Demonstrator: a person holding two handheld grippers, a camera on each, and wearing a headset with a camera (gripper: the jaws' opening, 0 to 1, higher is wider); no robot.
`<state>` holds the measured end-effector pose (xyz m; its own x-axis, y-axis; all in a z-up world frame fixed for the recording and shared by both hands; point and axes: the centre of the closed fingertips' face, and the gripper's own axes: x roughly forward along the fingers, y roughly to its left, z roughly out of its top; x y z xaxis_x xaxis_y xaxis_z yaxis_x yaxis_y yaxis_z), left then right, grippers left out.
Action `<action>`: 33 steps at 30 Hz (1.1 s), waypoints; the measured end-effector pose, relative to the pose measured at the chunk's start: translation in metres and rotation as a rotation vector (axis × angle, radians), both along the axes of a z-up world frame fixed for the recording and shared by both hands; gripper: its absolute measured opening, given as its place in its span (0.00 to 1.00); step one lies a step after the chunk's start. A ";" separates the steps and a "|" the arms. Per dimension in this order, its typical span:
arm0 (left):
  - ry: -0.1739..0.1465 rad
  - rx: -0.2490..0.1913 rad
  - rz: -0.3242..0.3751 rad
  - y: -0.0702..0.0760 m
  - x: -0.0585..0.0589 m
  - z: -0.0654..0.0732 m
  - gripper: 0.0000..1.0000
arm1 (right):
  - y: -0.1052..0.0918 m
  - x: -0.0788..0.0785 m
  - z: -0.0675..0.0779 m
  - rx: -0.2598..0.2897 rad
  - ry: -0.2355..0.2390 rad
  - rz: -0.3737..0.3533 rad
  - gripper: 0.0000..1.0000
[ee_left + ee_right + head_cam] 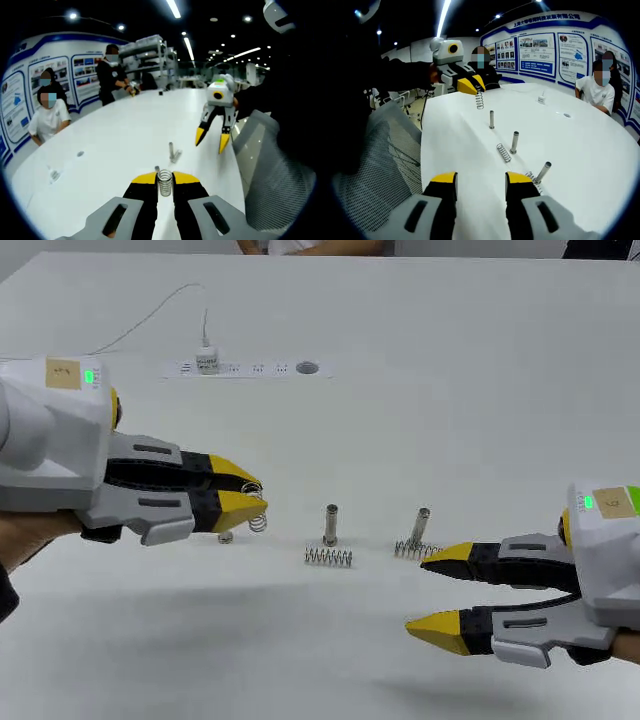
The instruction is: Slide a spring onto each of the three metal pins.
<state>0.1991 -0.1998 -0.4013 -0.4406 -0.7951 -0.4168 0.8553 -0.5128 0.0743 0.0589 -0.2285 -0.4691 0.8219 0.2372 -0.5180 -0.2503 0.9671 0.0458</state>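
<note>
My left gripper (252, 500) is shut on a small steel spring (259, 519), which hangs from its yellow tips just above the leftmost metal pin (226, 537); most of that pin is hidden by the jaws. In the left gripper view the spring (165, 182) stands upright between the jaws. The middle pin (331, 524) has a loose spring (328, 557) lying in front of it. The right pin (420, 526) has another spring (412, 551) at its foot. My right gripper (432, 595) is open and holds nothing, just right of that spring, low over the table.
A white power strip (245, 368) with a plugged-in adapter (207, 360) and its cable lies at the back of the white table (480, 410). A mesh chair (385, 165) stands by the table edge. People sit at the far side (596, 85).
</note>
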 end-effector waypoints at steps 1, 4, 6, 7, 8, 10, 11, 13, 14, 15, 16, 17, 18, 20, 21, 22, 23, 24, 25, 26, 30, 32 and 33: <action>0.002 0.000 0.009 0.000 0.003 0.000 0.10 | -0.001 -0.001 0.000 0.000 0.000 -0.002 0.39; 0.001 0.000 0.041 -0.001 0.016 -0.001 0.10 | -0.003 -0.002 0.000 0.000 0.000 -0.011 0.40; 0.000 0.000 0.060 -0.002 0.023 -0.001 0.10 | -0.004 -0.002 0.001 0.002 -0.002 -0.017 0.40; -0.003 0.000 0.071 -0.002 0.027 -0.002 0.10 | -0.005 -0.003 0.001 0.001 -0.002 -0.020 0.40; -0.003 0.002 0.077 -0.002 0.029 -0.002 0.10 | -0.005 -0.003 0.001 0.002 -0.002 -0.021 0.40; -0.005 0.006 0.092 -0.003 0.034 -0.004 0.10 | -0.005 -0.003 0.001 0.005 -0.002 -0.024 0.40; -0.006 0.008 0.097 -0.003 0.036 -0.005 0.10 | -0.005 -0.003 0.001 0.005 -0.002 -0.025 0.40; -0.005 0.015 0.111 -0.003 0.041 -0.009 0.10 | -0.005 -0.004 0.001 0.006 -0.003 -0.027 0.40; -0.007 0.018 0.116 -0.004 0.043 -0.010 0.10 | -0.005 -0.004 0.001 0.006 -0.003 -0.029 0.40; -0.007 0.021 0.126 -0.004 0.046 -0.012 0.10 | -0.005 -0.005 0.002 0.006 -0.003 -0.030 0.40; -0.004 0.022 0.133 -0.005 0.048 -0.013 0.10 | -0.006 -0.005 0.002 0.006 -0.004 -0.030 0.40; 0.000 0.023 0.141 -0.005 0.050 -0.015 0.10 | -0.006 -0.005 0.002 0.007 -0.004 -0.032 0.41; 0.002 0.025 0.148 -0.006 0.052 -0.016 0.10 | -0.006 -0.006 0.002 0.006 -0.003 -0.033 0.41; 0.009 0.027 0.161 -0.007 0.055 -0.018 0.10 | -0.007 -0.007 0.002 0.007 -0.002 -0.035 0.41; 0.013 0.029 0.166 -0.007 0.056 -0.019 0.10 | -0.007 -0.007 0.002 0.007 -0.002 -0.036 0.41; 0.015 0.029 0.169 -0.008 0.057 -0.021 0.10 | -0.007 -0.007 0.002 0.007 -0.001 -0.037 0.41; 0.015 0.032 0.175 -0.008 0.058 -0.022 0.10 | -0.007 -0.008 0.002 0.009 -0.001 -0.039 0.41; 0.016 0.034 0.178 -0.009 0.059 -0.024 0.10 | -0.007 -0.008 0.002 0.009 -0.001 -0.039 0.41; 0.019 0.037 0.183 -0.009 0.059 -0.025 0.10 | -0.007 -0.008 0.002 0.009 -0.002 -0.040 0.41; 0.019 0.037 0.186 -0.010 0.060 -0.026 0.10 | -0.007 -0.008 0.002 0.009 -0.002 -0.040 0.41; 0.023 0.046 0.191 -0.012 0.060 -0.031 0.10 | -0.007 -0.008 0.002 0.011 -0.002 -0.041 0.41; 0.021 0.049 0.192 -0.013 0.060 -0.032 0.10 | -0.008 -0.008 0.002 0.011 -0.002 -0.041 0.41; 0.022 0.051 0.193 -0.013 0.060 -0.033 0.10 | -0.008 -0.008 0.002 0.012 -0.002 -0.042 0.41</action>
<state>0.2593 -0.2130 -0.4342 -0.2918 -0.8437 -0.4505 0.9390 -0.3422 0.0328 0.0511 -0.2363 -0.4673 0.8322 0.2086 -0.5137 -0.2097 0.9761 0.0567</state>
